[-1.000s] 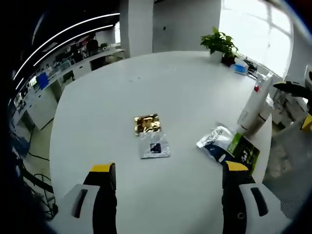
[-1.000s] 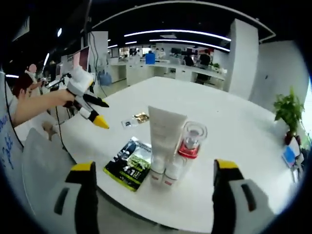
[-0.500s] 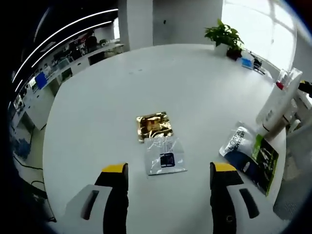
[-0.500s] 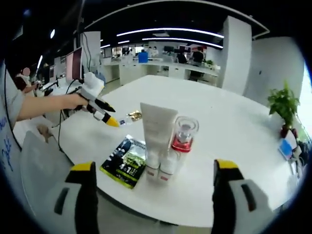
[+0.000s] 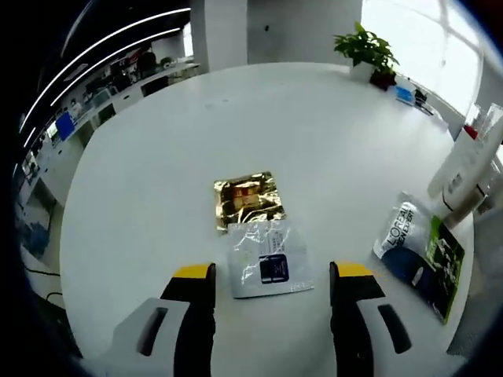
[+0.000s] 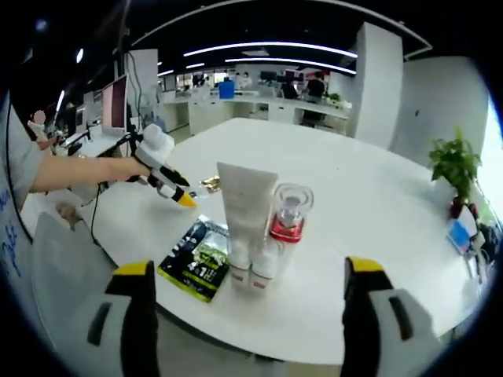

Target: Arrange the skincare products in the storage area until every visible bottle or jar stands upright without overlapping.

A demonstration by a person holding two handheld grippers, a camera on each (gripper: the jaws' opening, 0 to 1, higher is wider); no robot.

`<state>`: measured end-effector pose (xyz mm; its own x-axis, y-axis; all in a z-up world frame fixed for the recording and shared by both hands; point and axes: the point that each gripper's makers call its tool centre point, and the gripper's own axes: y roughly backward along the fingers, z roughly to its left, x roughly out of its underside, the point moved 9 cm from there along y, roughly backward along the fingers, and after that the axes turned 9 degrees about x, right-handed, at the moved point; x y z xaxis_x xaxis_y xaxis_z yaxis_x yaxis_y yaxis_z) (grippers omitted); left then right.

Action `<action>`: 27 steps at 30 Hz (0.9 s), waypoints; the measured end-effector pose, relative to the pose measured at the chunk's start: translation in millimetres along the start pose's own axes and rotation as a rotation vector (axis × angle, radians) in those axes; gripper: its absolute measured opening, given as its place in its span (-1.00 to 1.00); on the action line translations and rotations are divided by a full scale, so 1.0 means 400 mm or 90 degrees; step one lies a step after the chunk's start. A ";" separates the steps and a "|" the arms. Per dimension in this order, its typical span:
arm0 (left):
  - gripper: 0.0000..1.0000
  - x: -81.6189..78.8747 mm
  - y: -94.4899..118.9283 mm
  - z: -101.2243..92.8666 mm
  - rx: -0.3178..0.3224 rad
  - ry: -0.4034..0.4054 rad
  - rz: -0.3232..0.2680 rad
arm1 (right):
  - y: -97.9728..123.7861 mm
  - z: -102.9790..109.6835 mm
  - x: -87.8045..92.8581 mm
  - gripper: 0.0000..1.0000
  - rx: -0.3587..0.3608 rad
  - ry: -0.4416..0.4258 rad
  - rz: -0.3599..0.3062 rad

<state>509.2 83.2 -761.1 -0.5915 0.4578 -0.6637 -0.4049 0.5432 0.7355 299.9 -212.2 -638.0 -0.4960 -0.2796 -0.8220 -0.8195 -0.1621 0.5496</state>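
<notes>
Round white table [image 5: 330, 133], office bkgd w/ desks and ceiling strip lights.

Left gripper view:
- Left gripper [image 5: 271, 275]: jaws apart, nothing between them, yellow tips low over tabletop at 6 o'clock.
- Clear sachet [image 5: 268, 257] w/ dark blue square: flat on table, just above the jaw gap, lower edge between the tips.
- Gold foil sachet [image 5: 247, 199]: flat, touching/slightly overlapped by clear sachet at its 12 o'clock side.
- Dark blue-and-green pouch [image 5: 420, 250]: flat near table edge, 4 o'clock.
- White tube [image 5: 464, 169]: upright, 3 o'clock, just beyond pouch; clear bottle w/ red collar [image 5: 481, 124] beside it, partly cut off by view edge.
- Potted plant [image 5: 366, 50]: far edge of table, 1 o'clock.

Right gripper view:
- Right gripper [image 6: 245, 271]: jaws wide apart, holding nothing, off the table's near edge at 6 o'clock.
- White tube [image 6: 244, 216]: standing on cap, centre; clear bottle w/ red collar [image 6: 288, 220] upright, touching it at 3 o'clock side. Small white items at their bases, too small to tell.
- Pouch [image 6: 198, 259]: flat, 8 o'clock of tube.
- Left gripper [image 6: 185, 200]: at 9 o'clock, held by person's hand [image 6: 132, 167], yellow tip pointing down at sachets [image 6: 208, 185] on table; jaw gap not readable here.
- Potted plant [image 6: 452, 169]: 3 o'clock.
</notes>
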 end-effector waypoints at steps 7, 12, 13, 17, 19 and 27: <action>0.02 -0.001 0.000 0.002 -0.003 -0.005 -0.007 | -0.002 0.000 0.007 1.00 0.000 -0.007 0.001; -0.25 -0.002 -0.002 -0.002 0.000 -0.005 -0.007 | -0.004 0.002 0.009 1.00 -0.003 -0.007 0.001; -0.25 -0.001 -0.001 -0.003 -0.003 -0.001 -0.006 | -0.004 0.003 0.009 1.00 -0.003 -0.007 0.000; -0.25 -0.003 -0.003 0.003 -0.004 -0.002 -0.007 | -0.003 0.003 0.009 1.00 -0.003 -0.007 -0.003; -0.26 -0.003 -0.003 0.002 -0.004 -0.001 -0.006 | -0.002 0.002 0.010 1.00 -0.005 -0.007 -0.004; -0.26 0.005 0.014 -0.002 0.011 -0.063 0.018 | -0.001 -0.004 0.009 0.99 -0.006 -0.005 -0.010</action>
<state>505.0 86.7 -758.3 -0.5298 0.5401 -0.6539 -0.3767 0.5409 0.7520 299.1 -214.4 -640.9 -0.4855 -0.2701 -0.8315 -0.8244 -0.1752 0.5382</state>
